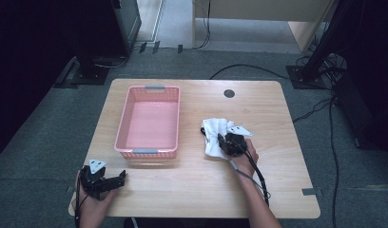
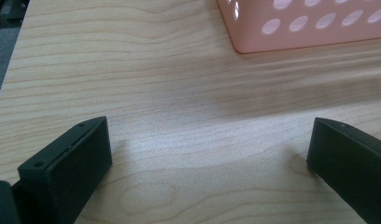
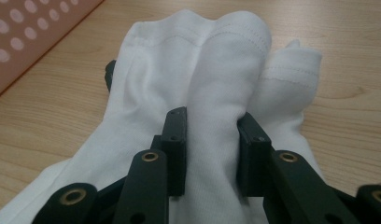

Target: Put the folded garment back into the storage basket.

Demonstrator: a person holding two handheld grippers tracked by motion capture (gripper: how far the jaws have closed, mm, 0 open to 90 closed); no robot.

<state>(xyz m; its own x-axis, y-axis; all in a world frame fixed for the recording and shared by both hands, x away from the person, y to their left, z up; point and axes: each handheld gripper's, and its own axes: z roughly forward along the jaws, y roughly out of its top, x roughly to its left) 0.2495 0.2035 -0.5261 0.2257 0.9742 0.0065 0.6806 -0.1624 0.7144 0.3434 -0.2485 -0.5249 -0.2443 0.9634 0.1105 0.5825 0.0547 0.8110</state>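
On the wooden table (image 1: 192, 190) the pink basket (image 1: 149, 121) lies to the left of the white cloth (image 1: 216, 133). The right gripper (image 3: 211, 144) pinches a fold of that cloth. The left gripper (image 2: 209, 154) rests wide open and empty, near the basket's front corner.

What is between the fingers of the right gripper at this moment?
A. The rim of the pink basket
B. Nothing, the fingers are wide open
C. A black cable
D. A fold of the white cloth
D: in the right gripper view the right gripper has its fingers pressed on a raised fold of the white cloth, which lies on the table beside the pink basket.
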